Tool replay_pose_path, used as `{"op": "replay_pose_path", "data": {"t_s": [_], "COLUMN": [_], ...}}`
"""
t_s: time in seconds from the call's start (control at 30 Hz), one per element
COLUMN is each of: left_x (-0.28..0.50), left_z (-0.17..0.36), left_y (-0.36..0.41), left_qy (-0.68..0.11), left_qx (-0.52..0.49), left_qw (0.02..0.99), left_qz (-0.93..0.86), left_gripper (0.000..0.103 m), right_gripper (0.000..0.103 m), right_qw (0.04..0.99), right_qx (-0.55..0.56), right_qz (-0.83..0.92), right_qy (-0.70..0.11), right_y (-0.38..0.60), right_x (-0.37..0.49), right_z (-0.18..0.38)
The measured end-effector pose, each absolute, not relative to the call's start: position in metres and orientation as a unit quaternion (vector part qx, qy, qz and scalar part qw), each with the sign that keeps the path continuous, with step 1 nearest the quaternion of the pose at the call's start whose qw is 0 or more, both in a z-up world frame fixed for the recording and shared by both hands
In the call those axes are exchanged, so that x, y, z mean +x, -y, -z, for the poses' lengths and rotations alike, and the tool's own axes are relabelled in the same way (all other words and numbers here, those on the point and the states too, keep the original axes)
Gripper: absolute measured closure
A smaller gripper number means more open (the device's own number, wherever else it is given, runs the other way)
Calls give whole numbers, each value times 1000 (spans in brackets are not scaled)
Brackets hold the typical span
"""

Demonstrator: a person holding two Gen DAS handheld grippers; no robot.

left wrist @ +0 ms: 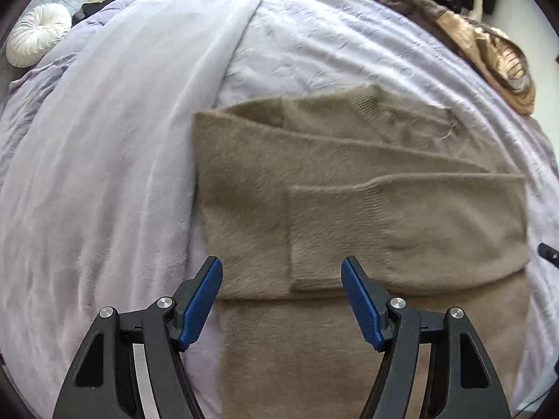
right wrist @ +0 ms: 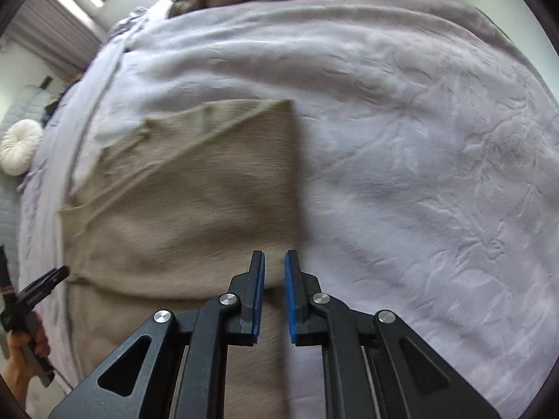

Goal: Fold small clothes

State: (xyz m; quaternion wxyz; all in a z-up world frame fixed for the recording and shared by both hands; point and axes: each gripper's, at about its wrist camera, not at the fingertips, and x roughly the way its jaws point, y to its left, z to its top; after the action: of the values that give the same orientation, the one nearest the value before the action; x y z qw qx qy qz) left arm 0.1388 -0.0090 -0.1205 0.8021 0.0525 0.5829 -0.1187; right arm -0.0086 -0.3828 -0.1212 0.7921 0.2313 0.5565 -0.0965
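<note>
A fuzzy taupe sweater [left wrist: 349, 192] lies flat on the lilac bed cover [left wrist: 332, 35] with both sleeves folded across its body. It also shows in the right wrist view [right wrist: 195, 202], blurred. My left gripper [left wrist: 281, 269] is wide open and empty, just above the sweater's lower left part. My right gripper [right wrist: 275, 262] hovers over the sweater's right edge with its jaws a narrow gap apart and nothing between them. The left gripper [right wrist: 42, 289] also shows at the left edge of the right wrist view, held by a hand.
A lilac fleece blanket [left wrist: 122, 139] lies bunched along the sweater's left. A round white cushion [left wrist: 36, 33] sits at the far left. A pile of brown and tan clothes [left wrist: 489, 49] lies at the bed's far right edge.
</note>
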Motion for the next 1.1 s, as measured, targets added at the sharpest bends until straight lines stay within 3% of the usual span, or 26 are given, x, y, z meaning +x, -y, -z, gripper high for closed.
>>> {"op": "replay_pose_path", "data": {"t_s": [0.27,0.53,0.6,0.87,1.1], "left_x": [141,125,117,80,34], "left_z": [165,156,152,135,114], "left_y": [36,19,9,-12,-6], "left_qy": [-603,-608,-616,-641,-650], "left_qx": [85,149,134,107,102], "left_qw": [784,775,772,756,748], "left_qz": [119,89,85,80,82], "left_gripper": [31,31,31,31,31], "right_gripper": [93,93,88,85,71], "right_qw": [775,770,764,744,731], "right_qx": [198,175,184,205,237], "right_qz": [78,76,82,95,99], "right_qy": [-596,-609,-613,-629,-632], "right_y": [347,345,345,342,325], "right_x": [13,4,-1,-25,-56], "right_z": [158,164,158,139,123]}}
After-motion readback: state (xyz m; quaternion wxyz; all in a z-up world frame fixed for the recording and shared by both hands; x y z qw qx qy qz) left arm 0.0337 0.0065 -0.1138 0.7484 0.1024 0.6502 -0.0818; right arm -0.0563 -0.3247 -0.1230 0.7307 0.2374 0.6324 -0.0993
